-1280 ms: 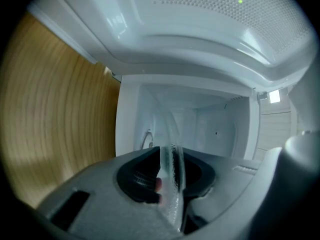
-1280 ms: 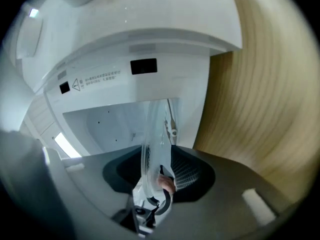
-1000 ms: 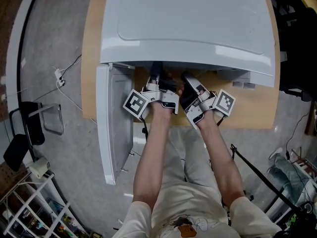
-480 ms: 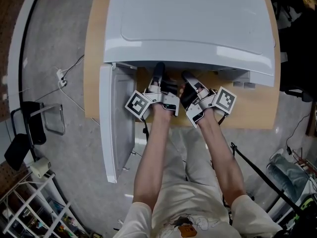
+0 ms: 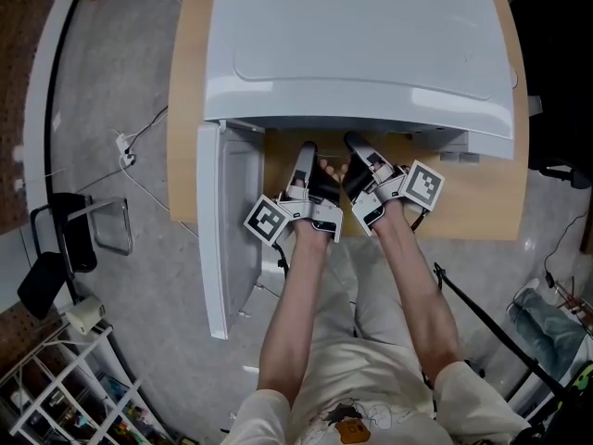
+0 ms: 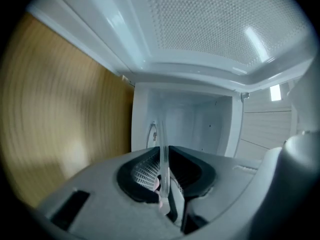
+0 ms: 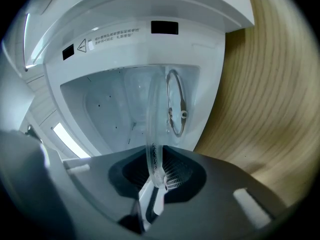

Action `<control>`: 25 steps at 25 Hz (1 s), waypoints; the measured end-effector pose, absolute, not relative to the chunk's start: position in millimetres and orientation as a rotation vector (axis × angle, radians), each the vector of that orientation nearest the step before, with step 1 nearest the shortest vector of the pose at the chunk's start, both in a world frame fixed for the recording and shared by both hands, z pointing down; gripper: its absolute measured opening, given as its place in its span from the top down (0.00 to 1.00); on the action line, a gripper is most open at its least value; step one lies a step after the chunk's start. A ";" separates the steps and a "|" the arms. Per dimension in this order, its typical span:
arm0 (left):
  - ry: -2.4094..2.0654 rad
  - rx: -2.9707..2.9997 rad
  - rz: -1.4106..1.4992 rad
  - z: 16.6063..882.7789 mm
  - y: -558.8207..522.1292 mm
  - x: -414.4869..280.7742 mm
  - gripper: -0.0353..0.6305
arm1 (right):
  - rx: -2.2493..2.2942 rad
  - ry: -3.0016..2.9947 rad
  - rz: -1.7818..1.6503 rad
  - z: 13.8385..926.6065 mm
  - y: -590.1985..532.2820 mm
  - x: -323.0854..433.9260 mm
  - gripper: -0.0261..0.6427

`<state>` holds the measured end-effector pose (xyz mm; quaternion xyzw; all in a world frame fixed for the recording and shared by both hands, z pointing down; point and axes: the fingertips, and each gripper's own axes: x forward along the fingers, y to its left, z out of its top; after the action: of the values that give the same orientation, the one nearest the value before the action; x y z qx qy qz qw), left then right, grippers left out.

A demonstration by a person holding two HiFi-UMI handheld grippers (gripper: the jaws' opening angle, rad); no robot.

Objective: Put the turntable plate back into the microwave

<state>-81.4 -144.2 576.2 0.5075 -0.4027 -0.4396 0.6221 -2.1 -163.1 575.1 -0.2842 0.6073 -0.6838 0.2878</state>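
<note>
From the head view, the white microwave (image 5: 361,44) sits on a wooden table (image 5: 482,202) with its door (image 5: 222,239) swung open to the left. The left gripper (image 5: 306,151) and right gripper (image 5: 357,145) reach side by side at the mouth of the oven. Whatever they carry cannot be made out from up here, as the oven's roof overhangs the jaw tips. The left gripper view supplies what the head view lacks: the jaws are clamped on the rim of the clear glass turntable plate (image 6: 163,134), which is seen edge-on as a thin pale line running ahead into the open cavity (image 6: 200,124). The right gripper view shows the same plate from its other side, with the rim pinched between the ribbed pads. The right jaws have just been closing in from wide and have eased back a touch, with the glass still between them. Only this view shows the roller ring (image 7: 175,109) lying inside the oven beyond the plate, and a warning label (image 7: 107,34) on the frame above the opening. The plate is therefore held between the two grippers at the opening, partly inside. Compared with a second ago, the left gripper and its marker cube (image 5: 271,221) lie further out from the opening and nearer the person, while the right gripper sits much where it was.
</note>
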 end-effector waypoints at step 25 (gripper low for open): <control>-0.873 1.169 -0.943 594.7 -179.8 -66.0 0.91 | -0.811 1.591 -1.865 583.9 -186.2 6.0 0.78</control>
<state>-66.0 -179.8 594.7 0.5136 -0.3837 -0.4143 0.6460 6.0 -186.2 583.9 -0.3019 0.5923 -0.6942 0.2759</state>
